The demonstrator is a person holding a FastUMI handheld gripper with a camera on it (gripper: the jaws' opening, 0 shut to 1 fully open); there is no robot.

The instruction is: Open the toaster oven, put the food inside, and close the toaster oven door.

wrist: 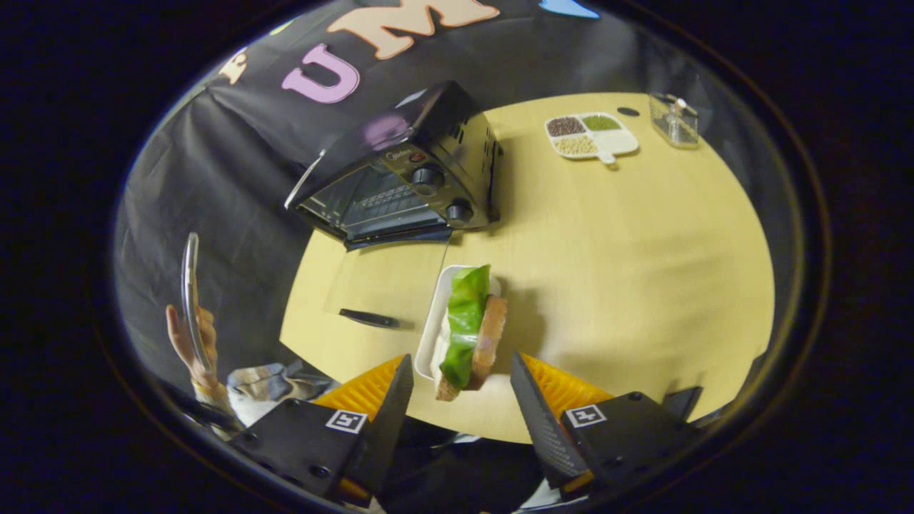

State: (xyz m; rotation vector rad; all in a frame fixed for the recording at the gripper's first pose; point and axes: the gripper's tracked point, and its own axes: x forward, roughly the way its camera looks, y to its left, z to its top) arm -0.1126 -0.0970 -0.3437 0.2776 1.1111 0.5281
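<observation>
A black toaster oven (pixel 410 175) stands at the far left of the yellow table (pixel 628 257). Its glass door (pixel 389 282) is folded down flat toward me, its black handle (pixel 368 319) nearest, and the wire rack inside shows. A sandwich (pixel 470 332) of bread and green lettuce stands on edge over a white tray (pixel 437 321), just in front of the open door. My gripper (pixel 461 357) is open, a fingertip on each side of the sandwich's near end, with a gap on both sides.
At the far side of the table sit a white divided dish (pixel 620 143) of beans and grains and a clear plastic box (pixel 673 120). Left of the table, a person's hand (pixel 196 350) holds up a phone (pixel 190 300). The table's near edge runs just under my fingers.
</observation>
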